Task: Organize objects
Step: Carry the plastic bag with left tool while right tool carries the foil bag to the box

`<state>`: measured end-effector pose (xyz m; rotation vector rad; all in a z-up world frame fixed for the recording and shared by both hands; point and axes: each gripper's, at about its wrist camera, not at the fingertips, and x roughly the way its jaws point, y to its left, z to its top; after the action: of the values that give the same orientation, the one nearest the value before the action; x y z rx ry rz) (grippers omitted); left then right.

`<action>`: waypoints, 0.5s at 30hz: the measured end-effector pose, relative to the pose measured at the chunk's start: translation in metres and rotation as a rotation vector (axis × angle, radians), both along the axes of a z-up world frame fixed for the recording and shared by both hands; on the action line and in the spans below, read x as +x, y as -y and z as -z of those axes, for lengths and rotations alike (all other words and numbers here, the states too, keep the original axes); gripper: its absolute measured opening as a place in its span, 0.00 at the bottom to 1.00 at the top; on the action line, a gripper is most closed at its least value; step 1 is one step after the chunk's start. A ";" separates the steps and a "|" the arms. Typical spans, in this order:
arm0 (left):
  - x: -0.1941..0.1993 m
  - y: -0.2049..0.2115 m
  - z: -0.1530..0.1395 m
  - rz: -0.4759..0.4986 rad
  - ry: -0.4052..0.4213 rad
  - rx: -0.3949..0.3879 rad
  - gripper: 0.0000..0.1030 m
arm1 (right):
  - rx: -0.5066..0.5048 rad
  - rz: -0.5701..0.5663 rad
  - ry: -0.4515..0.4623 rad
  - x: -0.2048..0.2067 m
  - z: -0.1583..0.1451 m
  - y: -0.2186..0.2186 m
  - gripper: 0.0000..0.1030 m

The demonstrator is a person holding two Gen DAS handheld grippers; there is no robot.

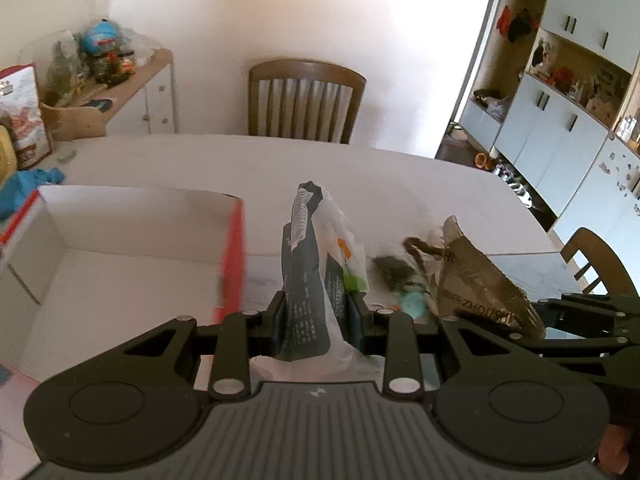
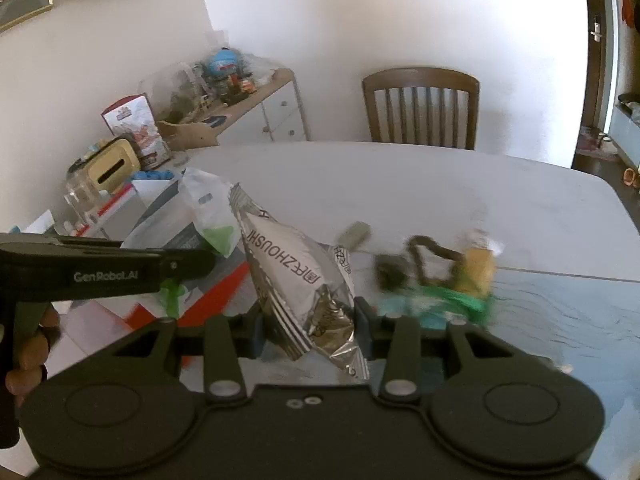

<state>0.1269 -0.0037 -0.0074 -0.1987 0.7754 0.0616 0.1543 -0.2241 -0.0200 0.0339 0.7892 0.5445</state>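
Observation:
My left gripper point(image 1: 318, 314) is shut on a white and dark grey snack bag point(image 1: 316, 264), held upright above the table. My right gripper point(image 2: 308, 326) is shut on a silver foil packet point(image 2: 296, 276) with dark lettering, tilted up to the left. That packet point(image 1: 484, 284) also shows at the right of the left wrist view. In the right wrist view the left gripper's side point(image 2: 100, 272) and its white bag point(image 2: 204, 208) appear at the left. An open white box with red edges point(image 1: 132, 256) lies on the table, left of the left gripper.
Small blurred items lie on the white table point(image 1: 360, 176): a dark clump point(image 2: 390, 274), a yellow thing point(image 2: 478, 270), green strands point(image 2: 456, 298), a teal ball point(image 1: 414, 304). Two wooden chairs point(image 1: 306, 100), a cluttered sideboard point(image 1: 132, 80) and wall cupboards point(image 1: 560, 112) surround it.

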 end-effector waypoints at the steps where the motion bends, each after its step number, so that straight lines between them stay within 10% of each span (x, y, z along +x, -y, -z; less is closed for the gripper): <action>1: -0.003 -0.010 -0.003 -0.002 0.006 0.003 0.29 | 0.005 -0.001 -0.002 0.000 -0.002 -0.008 0.39; 15: -0.023 -0.133 -0.008 -0.106 0.001 0.097 0.30 | 0.048 -0.049 -0.014 0.005 -0.023 -0.146 0.39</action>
<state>0.1035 0.1288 0.0001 -0.1474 0.7583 0.1993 0.1594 -0.0784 0.0030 0.0625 0.7925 0.6103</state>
